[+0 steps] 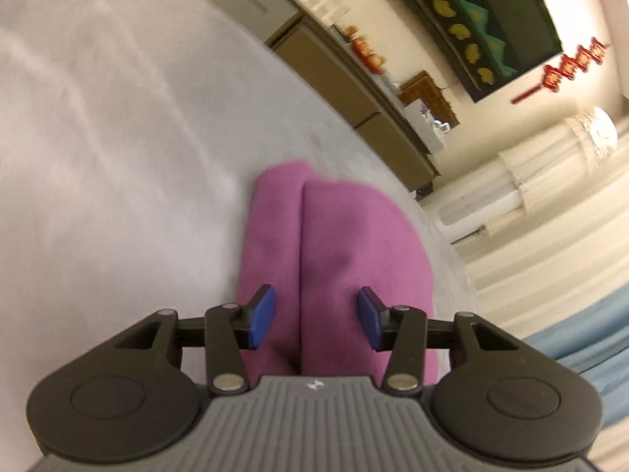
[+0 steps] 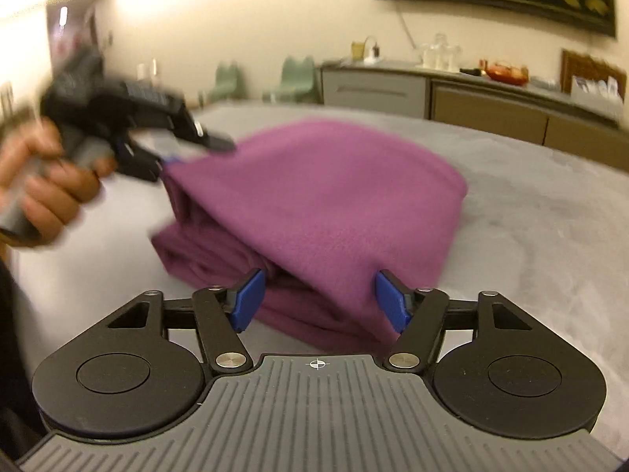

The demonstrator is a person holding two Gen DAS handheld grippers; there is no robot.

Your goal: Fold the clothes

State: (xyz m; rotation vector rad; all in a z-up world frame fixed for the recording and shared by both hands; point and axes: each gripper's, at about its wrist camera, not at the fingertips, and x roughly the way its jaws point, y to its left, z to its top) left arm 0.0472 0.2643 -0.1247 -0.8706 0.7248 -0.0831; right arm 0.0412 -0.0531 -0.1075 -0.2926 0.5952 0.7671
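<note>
A purple cloth (image 2: pixel 322 196), folded into a thick stack, lies on the grey bed (image 2: pixel 530 236). Its top layer is raised at the near left side. My right gripper (image 2: pixel 320 301) is low at the stack's near edge, its blue pads apart and the cloth's edge between them without being pinched. In the left wrist view my left gripper (image 1: pixel 315 316) hovers over the same purple cloth (image 1: pixel 334 236), jaws apart, a fold seam running between them. From the right wrist view, a hand (image 2: pixel 43 192) holds the blurred left gripper (image 2: pixel 184 147) at the cloth's upper left edge.
The grey bed surface (image 1: pixel 118 157) spreads wide to the left. Beyond it are low cabinets (image 2: pixel 471 98) with bottles and a red bowl on top, two green chairs (image 2: pixel 297 78), a wall hanging and pale curtains (image 1: pixel 550 216).
</note>
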